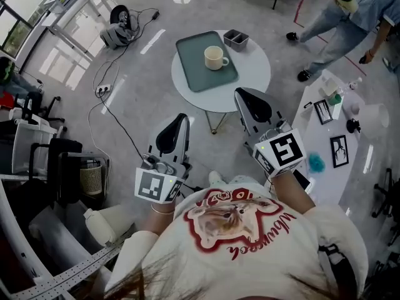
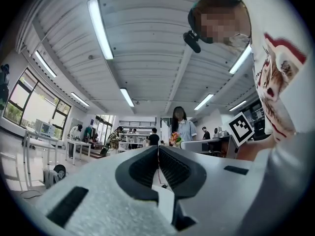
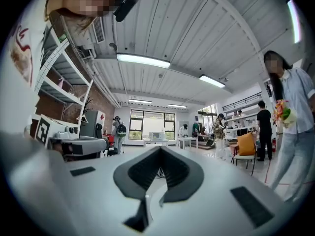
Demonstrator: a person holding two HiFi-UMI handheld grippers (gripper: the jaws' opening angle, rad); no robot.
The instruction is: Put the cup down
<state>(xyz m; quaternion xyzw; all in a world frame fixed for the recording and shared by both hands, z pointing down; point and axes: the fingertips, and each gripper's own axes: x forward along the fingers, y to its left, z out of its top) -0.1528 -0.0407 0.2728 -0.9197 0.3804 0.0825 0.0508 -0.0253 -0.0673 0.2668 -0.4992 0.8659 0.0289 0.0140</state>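
Two grippers: left hand-held gripper (image 1: 182, 121) and right hand-held gripper (image 1: 242, 97), held in front of the person's chest, apart from the cup (image 1: 215, 57).
Left jaws: clenched, nothing between.
Right jaws: clenched, nothing between.
Cup: upright on tray (image 1: 190, 74), untouched.
Tray: on round surface (image 1: 257, 72), grey box (image 1: 235, 39) beside it.
Head view only: cup, tray, surface.
Gripper views only: ceiling lights (image 2: 101, 28), standing person (image 2: 182, 127).
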